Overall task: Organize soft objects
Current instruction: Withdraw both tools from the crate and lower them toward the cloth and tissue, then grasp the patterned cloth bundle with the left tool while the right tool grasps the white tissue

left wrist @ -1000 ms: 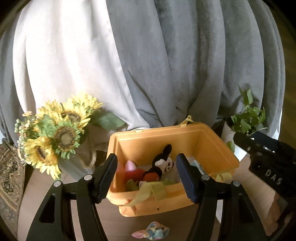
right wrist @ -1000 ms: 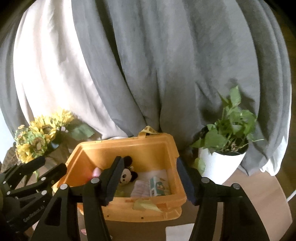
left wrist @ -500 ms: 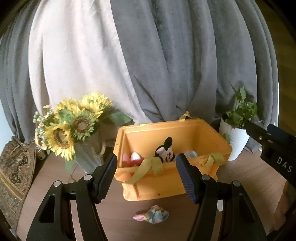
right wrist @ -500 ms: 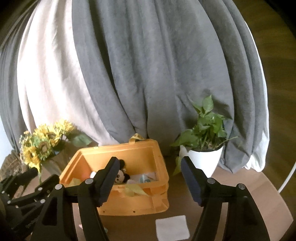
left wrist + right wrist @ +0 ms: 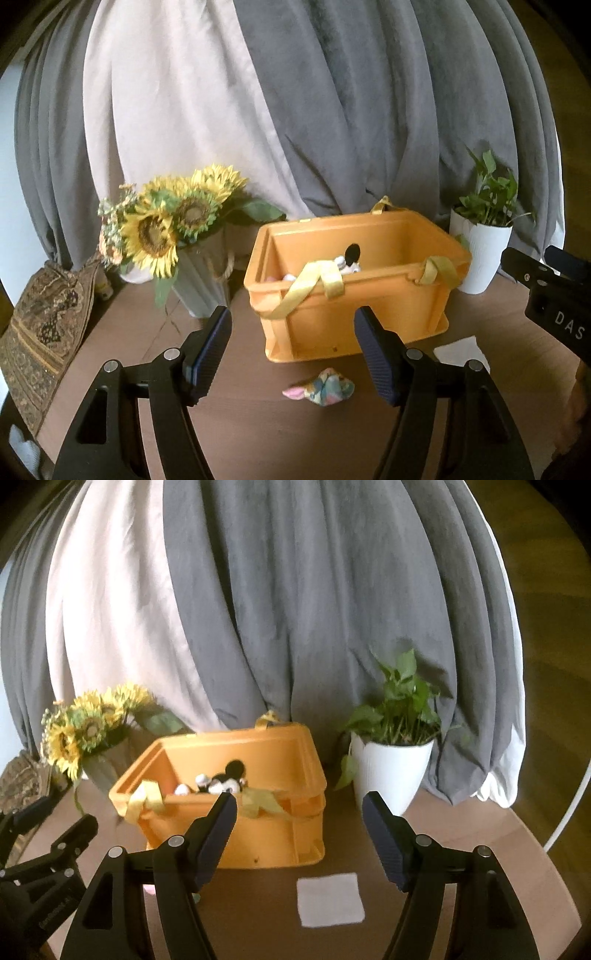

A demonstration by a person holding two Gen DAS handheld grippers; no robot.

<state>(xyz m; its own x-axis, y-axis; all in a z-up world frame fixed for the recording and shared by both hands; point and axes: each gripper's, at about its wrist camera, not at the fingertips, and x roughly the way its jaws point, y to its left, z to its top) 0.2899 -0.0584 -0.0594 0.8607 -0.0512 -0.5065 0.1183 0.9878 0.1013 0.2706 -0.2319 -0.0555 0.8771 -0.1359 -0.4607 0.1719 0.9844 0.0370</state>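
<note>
Left gripper point(image 5: 291, 347) is hovering over the tabletop point(image 5: 236, 424), its fingers point(image 5: 210, 343) standing wide apart and holding nothing. Right gripper point(image 5: 297, 834) is doing the same, fingers point(image 5: 380, 834) apart and empty; it is also showing at the right edge of the left wrist view.

An orange bin point(image 5: 354, 306) is sitting on the tabletop ahead of both grippers. Yellow ribbon point(image 5: 314, 284) is draping over its near rim. A black-and-white plush mouse point(image 5: 225, 779) is lying inside the bin, its ear point(image 5: 351, 253) rising above the rim. Other pale and pink items are lying beside it in the bin; what they are cannot be told.

A small patterned cloth bundle point(image 5: 321, 386) is lying on the tabletop just in front of the bin, between the left fingers in that view and touching neither. A white square cloth point(image 5: 330, 899) is lying flat on the tabletop near the bin's right front corner, between the right fingers in that view.

Sunflowers point(image 5: 173, 221) in a vase are standing left of the bin. A potted plant point(image 5: 391, 753) in a white pot is standing to its right. Grey and white curtains point(image 5: 295, 609) are hanging behind. A patterned cushion point(image 5: 40, 325) is leaning at the far left.
</note>
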